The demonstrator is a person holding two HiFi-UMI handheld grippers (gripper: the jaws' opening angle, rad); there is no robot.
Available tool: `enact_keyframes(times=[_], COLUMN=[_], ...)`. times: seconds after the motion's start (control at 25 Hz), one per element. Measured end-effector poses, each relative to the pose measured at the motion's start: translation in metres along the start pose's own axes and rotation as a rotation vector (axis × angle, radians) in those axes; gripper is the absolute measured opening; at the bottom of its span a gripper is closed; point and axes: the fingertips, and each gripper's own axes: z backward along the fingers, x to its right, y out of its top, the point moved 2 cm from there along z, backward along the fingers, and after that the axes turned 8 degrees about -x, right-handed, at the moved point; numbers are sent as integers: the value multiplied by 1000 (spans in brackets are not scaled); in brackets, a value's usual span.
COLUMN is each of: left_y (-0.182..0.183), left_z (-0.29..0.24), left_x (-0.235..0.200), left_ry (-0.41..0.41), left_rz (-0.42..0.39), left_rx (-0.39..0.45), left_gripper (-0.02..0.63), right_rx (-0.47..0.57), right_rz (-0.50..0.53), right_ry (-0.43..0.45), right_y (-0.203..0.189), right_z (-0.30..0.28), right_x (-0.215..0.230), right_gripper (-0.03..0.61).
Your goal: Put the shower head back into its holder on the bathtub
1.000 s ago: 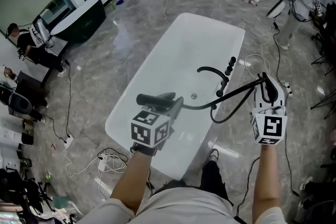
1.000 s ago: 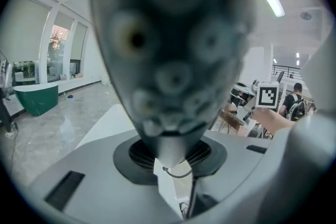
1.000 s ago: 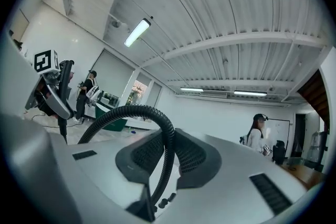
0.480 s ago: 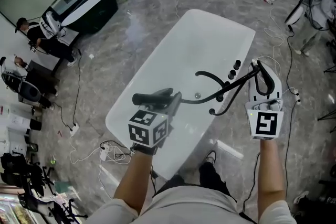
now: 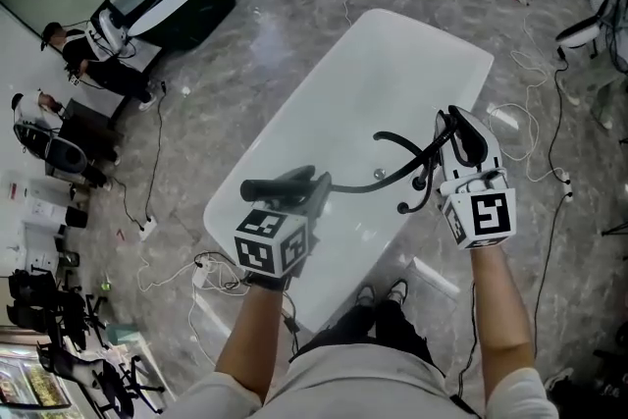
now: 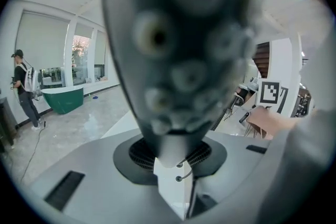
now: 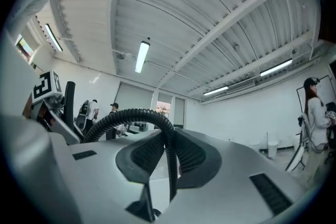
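Holding the black plastic shower head (image 5: 280, 184) by its handle, the left gripper (image 5: 316, 195) had its jaws part-closed and clamped on it, above the near half of the white oval bathtub (image 5: 392, 64). Right gripper (image 5: 454, 125), over the bathtub's right rim, pinched the black ribbed hose (image 5: 368, 189) between its jaws. Black curved spout (image 5: 397, 142) and small fittings stood on that rim; holder not distinguishable among them. Judgement: carry the head towards that rim handle-end first, while the right gripper feeds slack so the hose neither kinks nor drags the head off line.
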Motion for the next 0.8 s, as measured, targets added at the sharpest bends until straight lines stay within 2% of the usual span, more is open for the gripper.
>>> enact_keyframes(times=[0.12,0.24,0.44,0.56,0.68,0.8], left_y=[0,-5,-11,-13,-10,-6], left_z=[5,8,5,0,-4,-5], left_x=[-19,-33,-47,-50,-47,-41], left_ry=[18,9,-48,-89,-113,-116], left_rz=[16,24,8,-1,-16,-43], left_rx=[15,18,19,21,18,12], left_gripper=[115,115,115,115,115,115], right_rx=[-6,-46,-120,-157,-211,-249], right_rz=[-67,-74,-87,-93,-150,-251], right_ry=[21,7,-55,-59,-58,-42], right_y=[-6,-20,-43,-51,-69,-90], right_z=[-18,-22,5,28,48,56], right_x=[-13,-24,-33,-40,-49,-53], right_gripper=[71,71,71,71,71,71])
